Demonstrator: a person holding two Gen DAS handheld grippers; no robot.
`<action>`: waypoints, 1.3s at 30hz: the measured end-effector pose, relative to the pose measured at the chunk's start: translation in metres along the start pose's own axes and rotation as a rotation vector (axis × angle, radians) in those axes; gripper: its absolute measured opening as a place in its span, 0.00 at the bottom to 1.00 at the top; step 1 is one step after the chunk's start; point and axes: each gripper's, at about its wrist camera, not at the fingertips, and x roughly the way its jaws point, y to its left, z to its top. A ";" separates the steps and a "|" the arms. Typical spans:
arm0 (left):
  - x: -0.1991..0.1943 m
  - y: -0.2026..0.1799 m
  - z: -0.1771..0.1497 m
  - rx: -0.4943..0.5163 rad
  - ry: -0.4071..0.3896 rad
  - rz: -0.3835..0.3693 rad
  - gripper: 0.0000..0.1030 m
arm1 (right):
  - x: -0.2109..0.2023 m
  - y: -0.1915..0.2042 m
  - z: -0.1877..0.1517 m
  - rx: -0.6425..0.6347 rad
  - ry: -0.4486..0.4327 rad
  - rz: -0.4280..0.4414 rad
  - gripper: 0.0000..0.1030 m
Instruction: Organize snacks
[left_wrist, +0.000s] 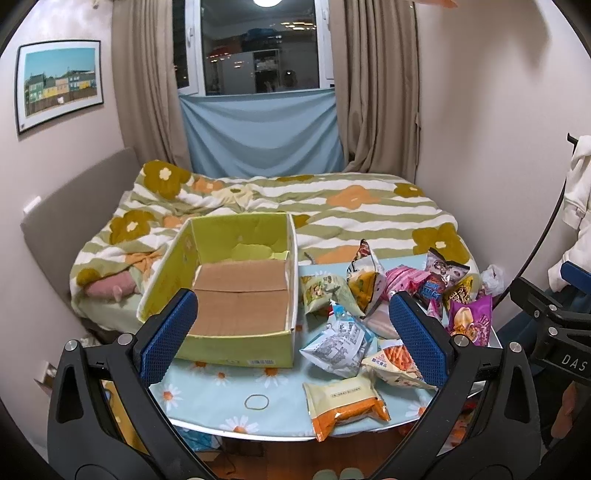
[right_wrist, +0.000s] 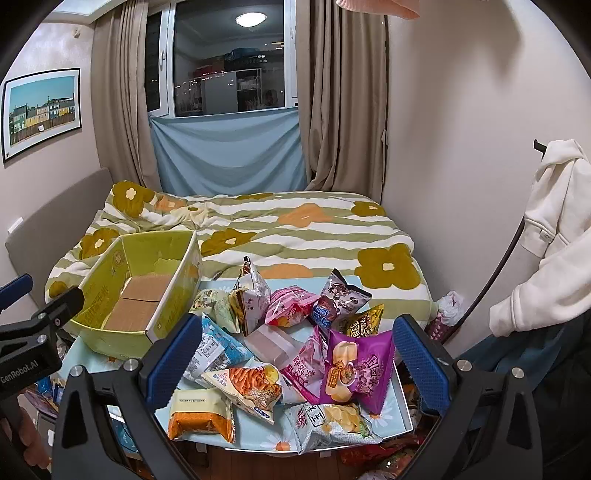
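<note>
An empty yellow-green cardboard box (left_wrist: 229, 295) (right_wrist: 136, 295) sits on the left of a small table with a daisy-print cloth (left_wrist: 221, 384) (right_wrist: 258, 432). To its right lies a pile of several snack bags: an orange-and-cream pack (left_wrist: 343, 404) (right_wrist: 201, 415) at the front, a white-and-blue bag (left_wrist: 338, 345) (right_wrist: 218, 349), a purple chip bag (left_wrist: 471, 319) (right_wrist: 356, 369), pink bags (right_wrist: 291, 306). My left gripper (left_wrist: 293, 332) hovers open above the table's front. My right gripper (right_wrist: 297, 363) hangs open over the snack pile. Neither holds anything.
A bed with a flower-striped blanket (left_wrist: 332, 206) (right_wrist: 295, 229) lies right behind the table. A rubber band (left_wrist: 256, 401) rests on the cloth. A white hoodie (right_wrist: 554, 229) hangs at the right wall. More packets lie on the floor (right_wrist: 388, 458) under the table.
</note>
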 end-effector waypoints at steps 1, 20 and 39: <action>0.000 0.000 0.000 0.000 0.002 0.000 1.00 | 0.000 0.000 0.000 -0.001 0.001 0.000 1.00; -0.001 0.003 0.001 0.002 -0.002 0.009 1.00 | 0.001 0.001 -0.002 0.002 0.004 0.006 1.00; 0.000 0.001 0.001 0.004 0.003 0.010 1.00 | 0.002 0.002 -0.002 0.009 0.004 0.010 1.00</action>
